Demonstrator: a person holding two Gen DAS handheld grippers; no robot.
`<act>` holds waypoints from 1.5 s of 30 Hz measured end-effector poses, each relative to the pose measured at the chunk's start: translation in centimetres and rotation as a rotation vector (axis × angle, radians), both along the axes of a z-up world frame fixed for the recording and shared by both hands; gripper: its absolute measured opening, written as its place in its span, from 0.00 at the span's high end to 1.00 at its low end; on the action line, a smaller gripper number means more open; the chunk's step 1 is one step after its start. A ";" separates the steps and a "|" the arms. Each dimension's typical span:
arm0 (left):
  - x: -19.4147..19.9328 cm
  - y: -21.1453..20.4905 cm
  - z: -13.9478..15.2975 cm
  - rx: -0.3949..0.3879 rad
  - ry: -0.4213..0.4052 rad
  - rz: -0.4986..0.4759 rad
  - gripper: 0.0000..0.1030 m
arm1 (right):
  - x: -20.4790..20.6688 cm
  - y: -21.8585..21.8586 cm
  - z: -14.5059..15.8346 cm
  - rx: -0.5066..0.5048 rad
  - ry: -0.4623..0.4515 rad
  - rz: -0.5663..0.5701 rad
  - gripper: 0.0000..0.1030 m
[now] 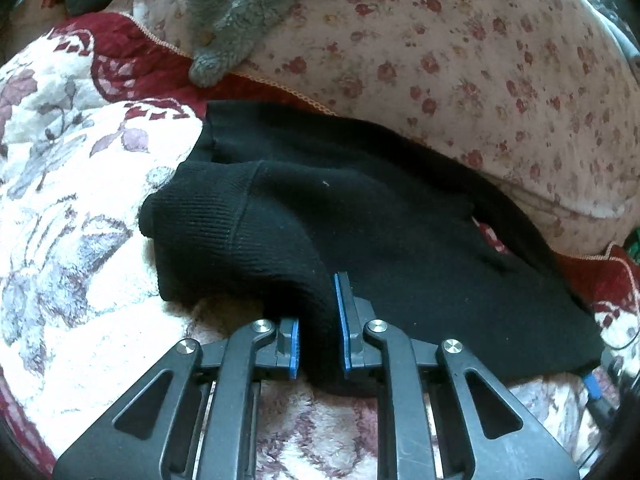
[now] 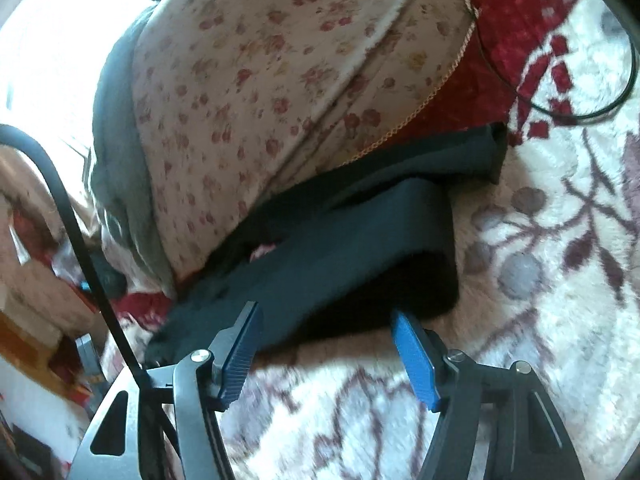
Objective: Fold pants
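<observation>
Black knit pants (image 1: 360, 216) lie on a fleece blanket, one leg folded over the other with its ribbed cuff raised at the left. My left gripper (image 1: 318, 320) is shut on a fold of the pants' near edge, the cloth pinched between the blue pads (image 1: 343, 320). In the right wrist view the pants (image 2: 352, 248) lie across the middle, lifted at the near edge. My right gripper (image 2: 328, 340) is open, its blue pads (image 2: 414, 360) wide apart just short of that edge, holding nothing.
A white and red flowered fleece blanket (image 1: 72, 200) covers the surface. A rose-print quilt (image 1: 460, 60) bulges behind the pants, with a grey fleece garment (image 1: 248, 20) on top. A black cable (image 2: 72, 216) runs at the left, another loops at the right (image 2: 592, 112).
</observation>
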State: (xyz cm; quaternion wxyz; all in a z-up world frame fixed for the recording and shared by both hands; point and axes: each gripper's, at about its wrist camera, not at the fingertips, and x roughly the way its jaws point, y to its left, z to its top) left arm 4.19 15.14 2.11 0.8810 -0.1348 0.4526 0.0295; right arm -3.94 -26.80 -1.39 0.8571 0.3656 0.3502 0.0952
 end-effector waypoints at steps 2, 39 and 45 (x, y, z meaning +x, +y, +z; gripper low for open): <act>0.1 -0.1 -0.1 0.014 0.000 -0.003 0.87 | 0.9 -0.3 -0.2 0.021 0.004 -0.020 0.46; -9.7 10.0 2.5 0.054 -0.038 0.048 0.92 | -7.0 5.8 -0.7 0.032 0.043 0.141 0.76; -9.5 9.9 2.7 0.045 -0.033 0.071 0.92 | -7.6 3.8 -0.7 0.155 0.032 0.131 0.70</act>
